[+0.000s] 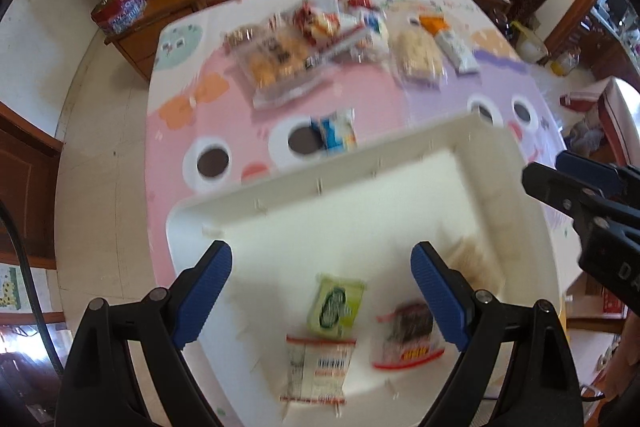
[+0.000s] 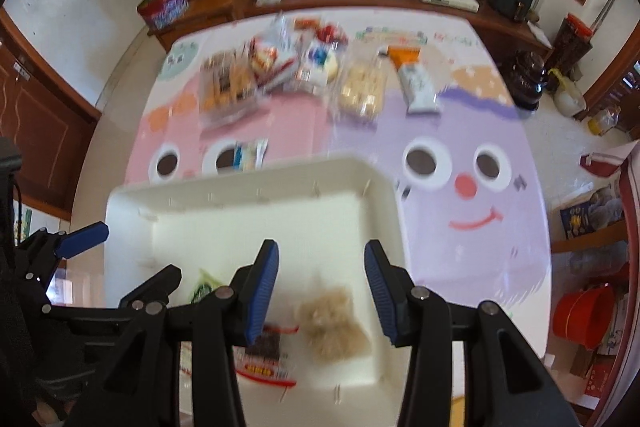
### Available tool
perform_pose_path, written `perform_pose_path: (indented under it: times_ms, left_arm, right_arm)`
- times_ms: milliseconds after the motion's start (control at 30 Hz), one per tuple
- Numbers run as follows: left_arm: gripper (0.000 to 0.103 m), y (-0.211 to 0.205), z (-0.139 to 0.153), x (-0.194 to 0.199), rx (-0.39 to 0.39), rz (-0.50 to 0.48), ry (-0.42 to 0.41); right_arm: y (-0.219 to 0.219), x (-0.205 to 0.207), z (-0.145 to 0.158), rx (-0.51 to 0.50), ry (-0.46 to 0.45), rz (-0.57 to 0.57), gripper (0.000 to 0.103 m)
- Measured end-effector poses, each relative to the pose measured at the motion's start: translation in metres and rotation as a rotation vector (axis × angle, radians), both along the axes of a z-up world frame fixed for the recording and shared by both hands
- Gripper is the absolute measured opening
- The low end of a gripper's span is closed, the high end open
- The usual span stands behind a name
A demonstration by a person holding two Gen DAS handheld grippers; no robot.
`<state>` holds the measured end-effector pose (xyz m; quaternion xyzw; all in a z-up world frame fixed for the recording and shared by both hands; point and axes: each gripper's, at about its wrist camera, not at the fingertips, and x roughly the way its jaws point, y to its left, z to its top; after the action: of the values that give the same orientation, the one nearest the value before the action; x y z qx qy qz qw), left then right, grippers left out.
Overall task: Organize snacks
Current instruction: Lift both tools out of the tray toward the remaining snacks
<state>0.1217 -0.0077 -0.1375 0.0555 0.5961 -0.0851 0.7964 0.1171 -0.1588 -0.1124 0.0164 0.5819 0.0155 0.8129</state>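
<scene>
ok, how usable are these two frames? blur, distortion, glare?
Left wrist view: snack pile and white bin smeared by motion blur; the left gripper itself stays sharp; strong fisheye bending and black corners. Right wrist view: same smear on the beige snack bag, right gripper crisp, mat washed out by bright light.

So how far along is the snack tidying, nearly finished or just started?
Just started, I'd say. Done: a few packets lie in the white bin, including a green one and a beige one. In hand: nothing; the left gripper and right gripper are both empty above the bin. Left: the snack pile and a blue packet on the mat.
</scene>
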Motion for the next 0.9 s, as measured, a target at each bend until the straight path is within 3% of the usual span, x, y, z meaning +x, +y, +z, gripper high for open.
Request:
perform_pose_path:
  times_ms: [233,433,667,900]
  left_arm:
    - [0.09,-0.007,0.017,0.049,-0.039,0.044,-0.044]
    - [0.09,-0.014,0.015,0.08,-0.058,0.084,-0.047]
    - [0.09,-0.016,-0.028,0.112,-0.072,0.16,0.058]
    - [0.09,-0.013,-0.077,0.134,-0.061,0.241,0.174]
  right_arm:
    - [-0.017,0.038,0.025,-0.011,-0.081,-0.004,0.045]
    - [-0.038,0.078,0.036,0.006,-0.128,-0.027,0.046]
    - [-0.058,0.131,0.027,0.04,-0.128,-0.051,0.053]
    - [-0.069,0.19,-0.028,0.114,-0.001,-0.058,0.054]
